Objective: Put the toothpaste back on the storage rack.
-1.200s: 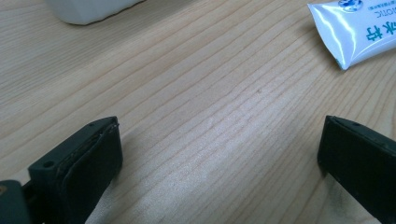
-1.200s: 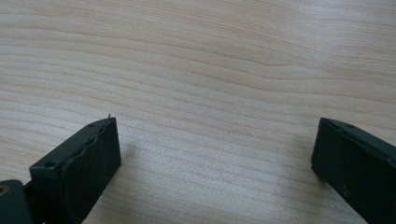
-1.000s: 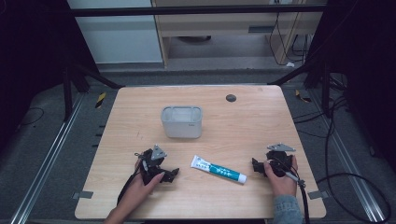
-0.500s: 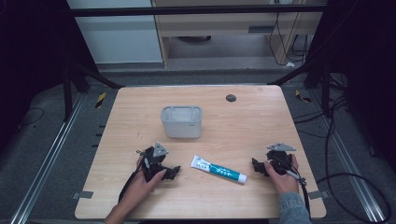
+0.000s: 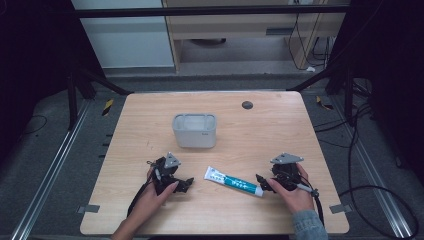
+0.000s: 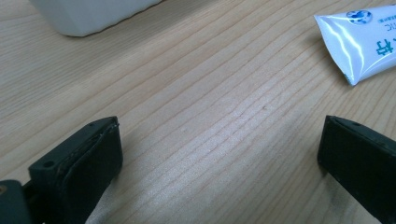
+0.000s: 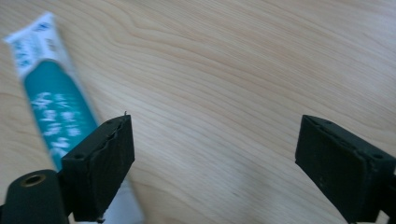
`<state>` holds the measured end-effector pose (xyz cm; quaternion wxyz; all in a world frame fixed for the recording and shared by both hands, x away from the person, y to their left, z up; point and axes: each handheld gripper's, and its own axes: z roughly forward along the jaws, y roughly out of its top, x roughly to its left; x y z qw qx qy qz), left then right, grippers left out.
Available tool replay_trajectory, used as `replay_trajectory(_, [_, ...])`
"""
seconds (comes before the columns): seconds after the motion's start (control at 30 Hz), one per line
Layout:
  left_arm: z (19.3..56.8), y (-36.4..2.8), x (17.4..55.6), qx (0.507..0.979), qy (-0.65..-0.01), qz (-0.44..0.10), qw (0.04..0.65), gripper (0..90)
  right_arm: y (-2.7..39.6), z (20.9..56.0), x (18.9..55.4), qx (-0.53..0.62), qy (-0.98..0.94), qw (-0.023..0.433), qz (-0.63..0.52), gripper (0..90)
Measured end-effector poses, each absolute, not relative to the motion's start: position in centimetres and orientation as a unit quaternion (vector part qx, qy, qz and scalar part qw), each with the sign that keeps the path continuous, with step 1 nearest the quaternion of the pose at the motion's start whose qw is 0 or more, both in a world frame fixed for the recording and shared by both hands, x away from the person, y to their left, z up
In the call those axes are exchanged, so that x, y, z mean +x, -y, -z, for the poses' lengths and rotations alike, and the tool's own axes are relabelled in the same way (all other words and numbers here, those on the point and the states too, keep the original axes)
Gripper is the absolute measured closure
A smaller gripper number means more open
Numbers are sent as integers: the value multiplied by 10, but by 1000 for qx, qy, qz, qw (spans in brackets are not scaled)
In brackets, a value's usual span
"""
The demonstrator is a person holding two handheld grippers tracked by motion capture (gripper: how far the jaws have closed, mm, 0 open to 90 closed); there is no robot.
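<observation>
One toothpaste tube (image 5: 233, 181) lies on the tabletop (image 5: 260, 130) between both tools, its long axis running left-far to right-near. Right tool (image 5: 263, 181), nearer, at the cap end, its jaws just narrowing yet empty; left tool (image 5: 186, 183) open, empty.

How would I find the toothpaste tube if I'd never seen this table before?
Start at the wooden table and find the grey tub near its middle. Come toward the near edge: the tube lies flat between the left gripper and the right gripper. It is the one white and teal thing, long and flat, with writing on it.
</observation>
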<state>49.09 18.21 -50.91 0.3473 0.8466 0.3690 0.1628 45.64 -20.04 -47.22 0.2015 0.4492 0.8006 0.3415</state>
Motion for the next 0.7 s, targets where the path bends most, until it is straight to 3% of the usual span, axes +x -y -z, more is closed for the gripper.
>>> replay_trajectory(0.43, [509,-182,490,847,-367,-162,348,0,160,458,467,383,-851,146,-328,230])
replay_trajectory(0.7, [509,-182,490,847,-367,-163,348,0,140,455,468,359,-869,132,-313,182])
